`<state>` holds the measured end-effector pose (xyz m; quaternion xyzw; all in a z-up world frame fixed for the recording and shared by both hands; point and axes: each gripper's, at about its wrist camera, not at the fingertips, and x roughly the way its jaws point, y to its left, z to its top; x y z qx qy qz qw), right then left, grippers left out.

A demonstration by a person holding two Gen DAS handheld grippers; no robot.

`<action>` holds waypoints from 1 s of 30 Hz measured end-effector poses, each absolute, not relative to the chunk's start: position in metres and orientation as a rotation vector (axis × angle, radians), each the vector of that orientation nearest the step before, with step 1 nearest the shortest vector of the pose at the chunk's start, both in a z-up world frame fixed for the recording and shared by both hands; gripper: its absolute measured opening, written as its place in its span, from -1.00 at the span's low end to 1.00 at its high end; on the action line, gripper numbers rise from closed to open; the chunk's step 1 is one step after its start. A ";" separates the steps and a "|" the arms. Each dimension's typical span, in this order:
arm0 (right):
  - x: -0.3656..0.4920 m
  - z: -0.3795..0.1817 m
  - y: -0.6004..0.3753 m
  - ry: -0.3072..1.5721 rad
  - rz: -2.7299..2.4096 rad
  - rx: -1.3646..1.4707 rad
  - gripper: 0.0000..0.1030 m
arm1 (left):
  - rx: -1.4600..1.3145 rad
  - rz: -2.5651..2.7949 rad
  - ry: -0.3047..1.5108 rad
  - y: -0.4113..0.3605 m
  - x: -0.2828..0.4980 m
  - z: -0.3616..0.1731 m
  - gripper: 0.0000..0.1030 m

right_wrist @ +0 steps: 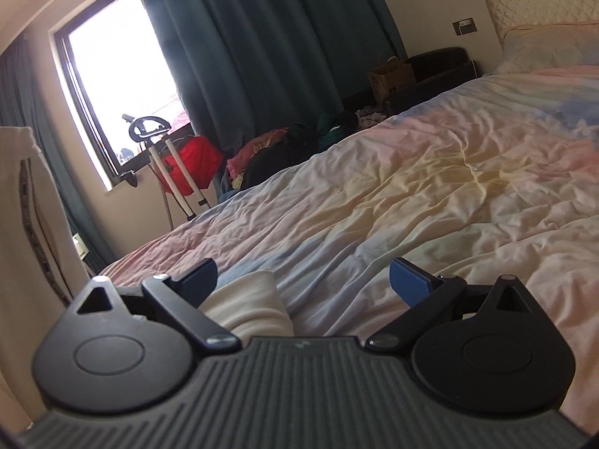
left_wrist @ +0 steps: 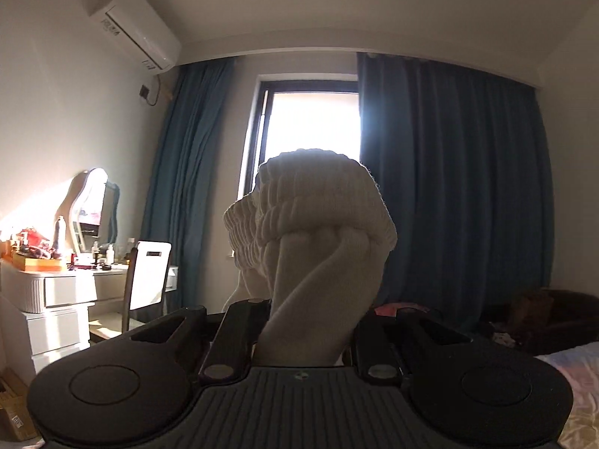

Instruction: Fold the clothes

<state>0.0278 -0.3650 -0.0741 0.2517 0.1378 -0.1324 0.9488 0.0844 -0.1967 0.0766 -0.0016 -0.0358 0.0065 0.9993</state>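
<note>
My left claw (left_wrist: 305, 321) is squeezed tight on a white sock (left_wrist: 318, 232), held up at 12 o'clock; its pads hide behind it. My right claw (right_wrist: 303, 280) gapes wide over the bed (right_wrist: 430, 172), holding nothing. White cloth (right_wrist: 249, 307) at its 7 o'clock is cut off.

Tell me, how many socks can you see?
2, maybe more hidden. One cream sock is bunched up in the shut left gripper, held up in front of the window. Another cream sock lies on the bed between the open right gripper's fingers.
</note>
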 end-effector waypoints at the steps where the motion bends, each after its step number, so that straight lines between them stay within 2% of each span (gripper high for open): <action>1: 0.024 -0.072 -0.371 0.238 -0.299 0.531 0.95 | 0.029 -0.023 -0.072 -0.219 0.082 0.062 -0.70; 5: 0.008 -0.067 -0.395 0.083 -0.403 0.565 0.95 | 0.191 -0.202 0.056 -0.299 0.090 -0.017 -0.70; 9: 0.004 -0.077 -0.420 0.071 -0.484 0.633 0.95 | 0.273 -0.385 0.385 -0.352 0.126 -0.090 -0.68; 12: 0.010 -0.087 -0.430 0.097 -0.521 0.665 0.94 | 0.327 -0.429 0.388 -0.353 0.135 -0.107 -0.58; 13: 0.013 -0.089 -0.431 0.099 -0.523 0.666 0.94 | 0.326 -0.441 0.400 -0.350 0.140 -0.106 -0.53; 14: 0.016 -0.090 -0.430 0.101 -0.517 0.658 0.94 | 0.323 -0.453 0.415 -0.346 0.145 -0.104 -0.36; 15: 0.018 -0.091 -0.428 0.104 -0.507 0.649 0.95 | 0.319 -0.466 0.440 -0.339 0.149 -0.102 -0.08; 17: 0.024 -0.092 -0.424 0.113 -0.487 0.634 0.94 | 0.312 -0.504 0.495 -0.327 0.156 -0.097 0.31; 20: 0.027 -0.092 -0.418 0.132 -0.459 0.614 0.94 | 0.323 -0.566 0.544 -0.275 0.149 -0.090 0.61; 30: 0.037 -0.100 -0.404 0.283 -0.257 0.734 0.94 | 0.417 -0.412 0.596 -0.140 0.077 -0.061 0.75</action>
